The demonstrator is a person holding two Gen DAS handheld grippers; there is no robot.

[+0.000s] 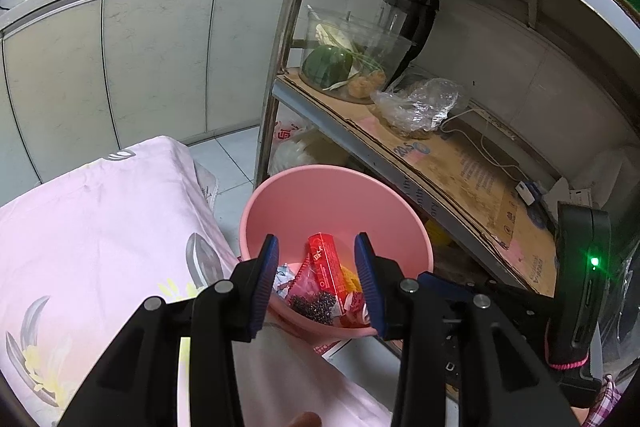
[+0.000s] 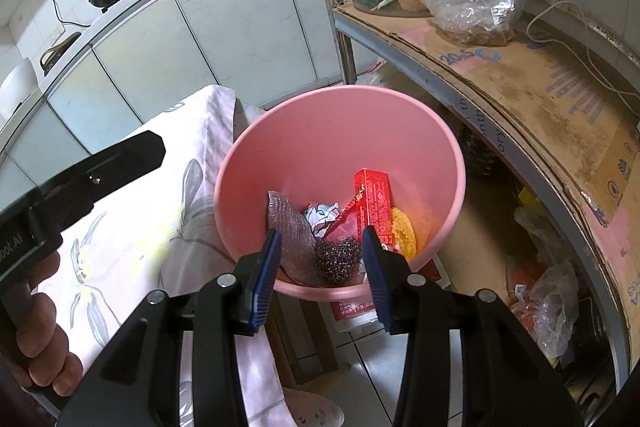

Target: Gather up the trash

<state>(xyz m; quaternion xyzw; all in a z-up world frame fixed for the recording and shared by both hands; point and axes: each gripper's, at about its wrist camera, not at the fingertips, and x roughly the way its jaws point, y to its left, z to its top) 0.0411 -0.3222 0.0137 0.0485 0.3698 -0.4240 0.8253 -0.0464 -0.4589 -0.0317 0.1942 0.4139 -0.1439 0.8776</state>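
Note:
A pink plastic bin (image 1: 320, 203) (image 2: 320, 147) stands between the cloth-covered table and the metal shelf. In it lie a red carton (image 1: 326, 259) (image 2: 374, 203), a steel wool ball (image 1: 314, 303) (image 2: 340, 259), a crumpled wrapper (image 1: 284, 277) (image 2: 322, 215), a yellow sponge (image 2: 404, 227) and a silvery mesh cloth (image 2: 290, 231). My left gripper (image 1: 316, 247) hovers over the bin's near rim, open and holding nothing. Beside it, my right gripper (image 2: 322, 233) also hangs above the near rim, open and empty. A hand (image 2: 40, 339) holds the left gripper's handle.
The table under a pink floral cloth (image 1: 100, 227) (image 2: 140, 227) lies to the left. On the right is a metal shelf lined with cardboard (image 1: 460, 167) (image 2: 540, 99), bearing a glass bowl of vegetables (image 1: 352, 59) and a plastic bag (image 1: 420, 107). Kitchen cabinets (image 1: 160, 59) with woks stand behind.

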